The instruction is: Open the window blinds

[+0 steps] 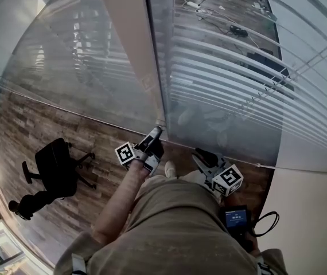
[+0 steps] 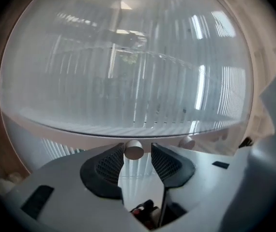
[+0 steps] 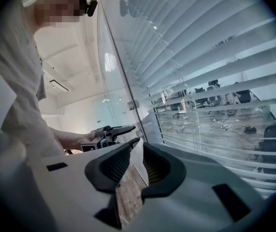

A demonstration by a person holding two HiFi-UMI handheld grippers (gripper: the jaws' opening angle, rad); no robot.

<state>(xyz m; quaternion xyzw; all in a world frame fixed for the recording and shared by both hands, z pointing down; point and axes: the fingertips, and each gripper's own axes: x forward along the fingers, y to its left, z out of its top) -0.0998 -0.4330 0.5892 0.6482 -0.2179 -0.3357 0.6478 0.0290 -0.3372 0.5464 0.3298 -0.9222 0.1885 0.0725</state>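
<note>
Looking down along the glass partition (image 1: 83, 56): a white mullion (image 1: 137, 50) split it, and the blinds (image 1: 226, 79) hung behind the pane to its right. Slats were roughly level with gaps between them, desks showing through.
- Bottom edge of the glass met the wood floor (image 1: 31, 130) in a line running past both grippers.
- Free room was on the left: bare floor, with only an office chair (image 1: 54, 168) standing well apart from the person.
- Little room ahead; both tools were close up to the glass.

Left gripper (image 1: 155, 132):
- The forearm (image 1: 120, 199) was stretched forward and the tips were at the foot of the mullion, marker cube on the left side.
- Its own view showed the jaws parted around a small white knob (image 2: 133, 150) on the pale rail under the pane.
- The knob sat against the left pad with a visible gap to the right pad, so it was released, not clamped.
- A second knob (image 2: 186, 141) sat just to the right on the same rail.

Right gripper (image 1: 201, 153):
- It was held lower by the person's right side, angled towards the glass's bottom edge.
- Jaws were slightly apart and empty, only floor showing between them.
- A small device (image 1: 235, 217) with a cable hung at the person's waist behind it.
</note>
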